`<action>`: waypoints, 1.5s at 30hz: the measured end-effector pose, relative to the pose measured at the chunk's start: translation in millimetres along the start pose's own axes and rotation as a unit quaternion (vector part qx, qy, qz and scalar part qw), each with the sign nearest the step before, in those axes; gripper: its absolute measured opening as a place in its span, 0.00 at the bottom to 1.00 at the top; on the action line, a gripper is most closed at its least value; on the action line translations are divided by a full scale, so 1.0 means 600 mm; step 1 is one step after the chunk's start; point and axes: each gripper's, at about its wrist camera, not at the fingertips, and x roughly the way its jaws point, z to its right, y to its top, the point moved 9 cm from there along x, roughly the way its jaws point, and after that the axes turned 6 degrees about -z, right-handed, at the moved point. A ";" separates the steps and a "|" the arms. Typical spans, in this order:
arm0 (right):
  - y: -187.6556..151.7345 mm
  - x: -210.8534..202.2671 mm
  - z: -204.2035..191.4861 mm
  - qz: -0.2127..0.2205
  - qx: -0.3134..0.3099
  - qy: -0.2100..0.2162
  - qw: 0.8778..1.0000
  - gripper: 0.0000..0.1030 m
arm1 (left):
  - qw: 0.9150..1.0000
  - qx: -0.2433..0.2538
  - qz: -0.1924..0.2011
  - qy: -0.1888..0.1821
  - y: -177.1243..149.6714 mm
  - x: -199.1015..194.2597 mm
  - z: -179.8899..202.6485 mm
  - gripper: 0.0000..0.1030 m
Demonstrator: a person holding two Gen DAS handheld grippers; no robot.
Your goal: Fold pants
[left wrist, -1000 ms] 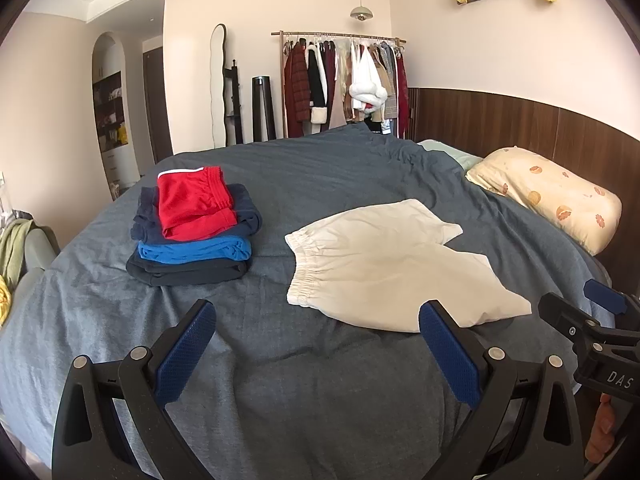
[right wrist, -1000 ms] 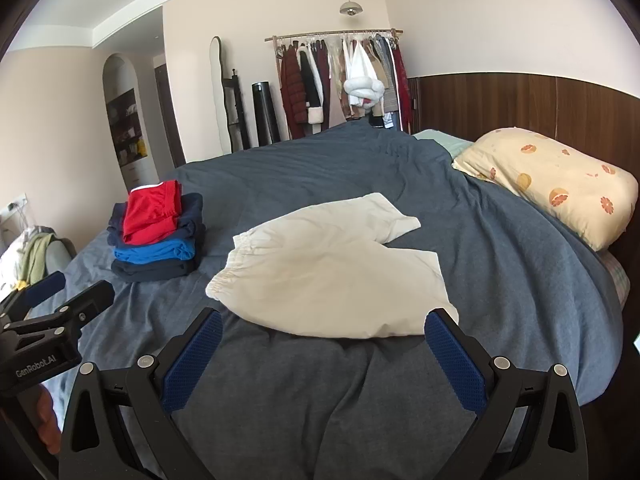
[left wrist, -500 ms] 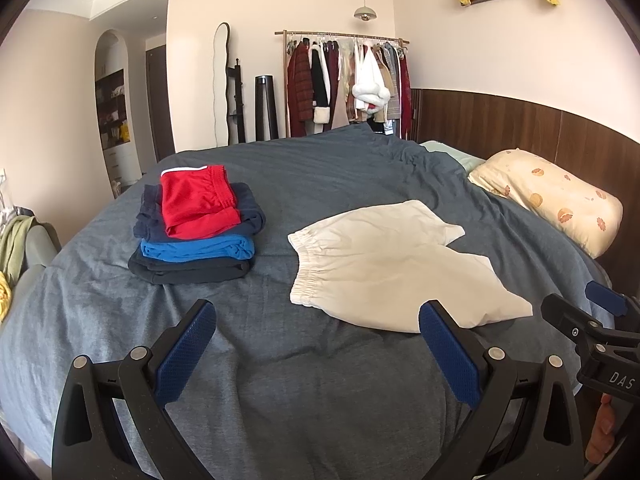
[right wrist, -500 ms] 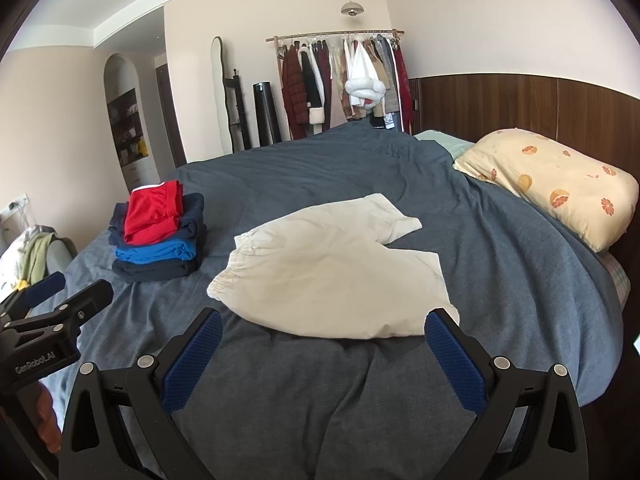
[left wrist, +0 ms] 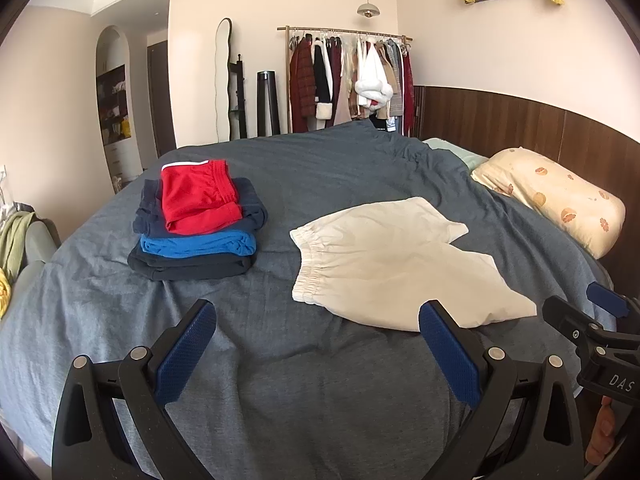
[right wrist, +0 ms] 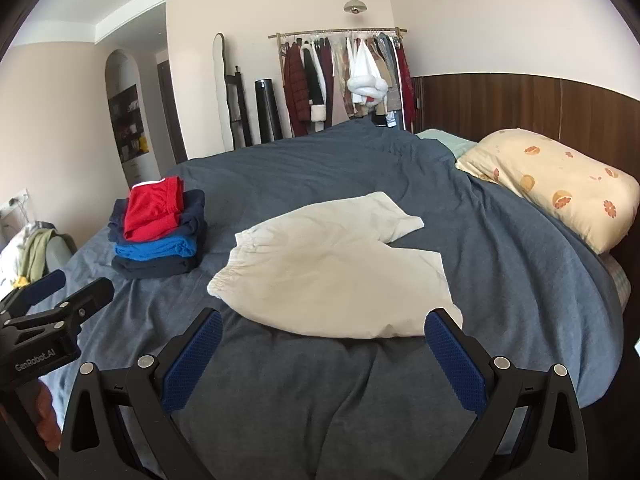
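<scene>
almost nothing has changed over the last second: our left gripper (left wrist: 316,344) and right gripper (right wrist: 324,350) still hover with jaws wide apart. the cream elastic-waist cotton shorts (right wrist: 336,272) lie flat mid-frame on the grey-blue duvet (right wrist: 500,248) (unfolded, untouched), so we judge folding hasn't begun.

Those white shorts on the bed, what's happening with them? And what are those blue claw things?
A person is holding a claw-like gripper in each hand, getting ready to fold the cream shorts. The shorts lie spread flat on the grey duvet, not folded yet. The left gripper and the right gripper are both open and hover just short of them, touching nothing. Beside the shorts sits a stack of folded clothes, red on top.
</scene>
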 end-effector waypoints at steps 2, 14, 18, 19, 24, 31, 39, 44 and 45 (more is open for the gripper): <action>-0.001 0.006 0.001 -0.002 0.000 -0.002 1.000 1.00 | 1.000 -0.002 -0.006 0.001 -0.002 0.009 -0.003 1.00; -0.030 0.075 0.006 -0.046 0.015 -0.006 0.999 1.00 | 0.999 -0.017 -0.039 0.020 -0.025 0.075 -0.032 1.00; -0.044 0.110 0.009 -0.064 0.034 -0.001 0.997 1.00 | 0.998 -0.014 -0.049 0.030 -0.029 0.110 -0.042 0.99; -0.048 0.120 0.010 -0.069 0.039 0.001 0.997 0.99 | 0.998 -0.014 -0.051 0.031 -0.029 0.117 -0.043 0.98; -0.061 0.166 0.019 -0.092 0.057 0.000 0.994 0.99 | 0.998 -0.009 -0.060 0.030 -0.026 0.165 -0.048 0.93; -0.081 0.226 0.036 -0.136 0.089 -0.007 0.987 0.92 | 0.997 0.008 -0.075 0.023 -0.026 0.234 -0.042 0.89; -0.093 0.290 0.067 -0.199 0.120 -0.028 0.972 0.80 | 0.993 -0.025 -0.112 0.000 -0.018 0.320 -0.049 0.75; -0.097 0.319 0.073 -0.264 0.138 -0.039 0.954 0.75 | 0.983 -0.054 -0.175 -0.016 -0.001 0.363 -0.051 0.66; -0.097 0.323 0.075 -0.277 0.143 -0.043 0.949 0.75 | 0.980 -0.058 -0.188 -0.017 -0.002 0.368 -0.050 0.65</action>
